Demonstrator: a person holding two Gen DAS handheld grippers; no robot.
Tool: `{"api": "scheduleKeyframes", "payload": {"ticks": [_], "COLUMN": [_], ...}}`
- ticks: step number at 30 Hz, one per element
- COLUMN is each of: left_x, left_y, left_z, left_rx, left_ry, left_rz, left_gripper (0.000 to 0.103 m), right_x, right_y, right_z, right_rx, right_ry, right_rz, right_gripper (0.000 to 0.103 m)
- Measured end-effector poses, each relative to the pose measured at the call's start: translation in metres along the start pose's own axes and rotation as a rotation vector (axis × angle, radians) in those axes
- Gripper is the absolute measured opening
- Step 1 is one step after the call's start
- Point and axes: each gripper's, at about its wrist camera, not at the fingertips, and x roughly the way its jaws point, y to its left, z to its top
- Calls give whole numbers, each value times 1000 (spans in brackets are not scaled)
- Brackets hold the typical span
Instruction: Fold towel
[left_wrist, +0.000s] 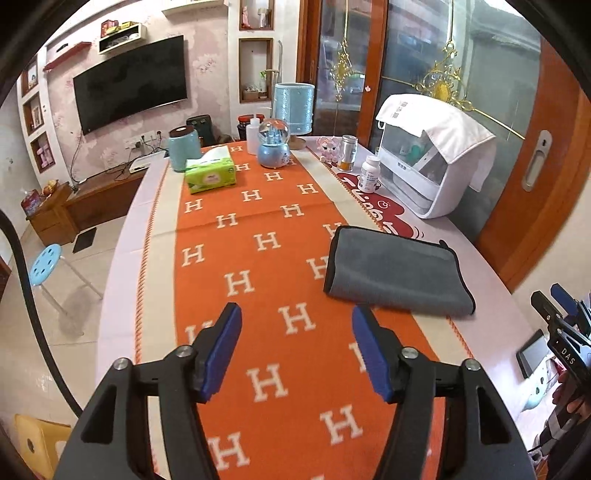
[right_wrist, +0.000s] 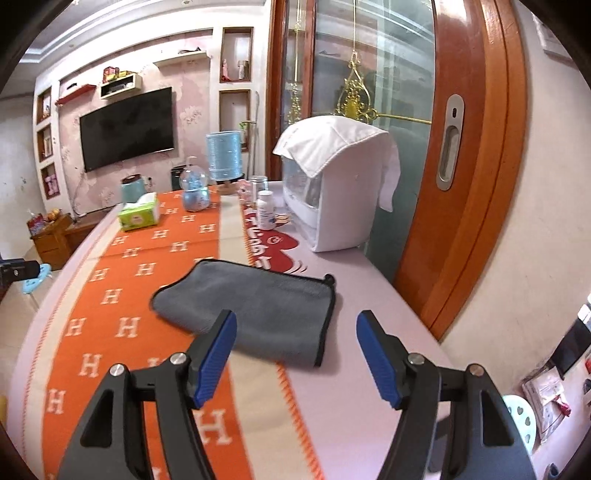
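While both jaws stand spread and empty, the left hand-held gripper (left_wrist: 297, 345) and right hand-held gripper (right_wrist: 295, 354) hover above the surface (right_wrist: 354, 369); the grey towel (right_wrist: 255, 310) lies folded (apparently finished, perhaps one fold left) near its right edge.

White "H" letters across the orange table runner (left_wrist: 266, 221); "DAS" on the right gripper (left_wrist: 567, 321).
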Motion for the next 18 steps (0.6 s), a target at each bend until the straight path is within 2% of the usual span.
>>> {"api": "scheduleKeyframes", "payload": {"ticks": [7,12,18], "left_x": [-41,-60,-74], "left_y": [16,21,18], "left_z": [-41,-68,-93], "left_rx": [-72,-108,-146], "left_ry": [10,37,52], "left_rz": [40,74,86], "left_gripper": [69,69,69], "right_x": [-47,-72,-80], "right_y": [18,29,40], "right_z": [-14,-30,-47], "right_rx": [-16,-34,-27], "right_ry": [14,39,107], "right_rz": [59,104,174], "right_gripper": [80,97,101]}}
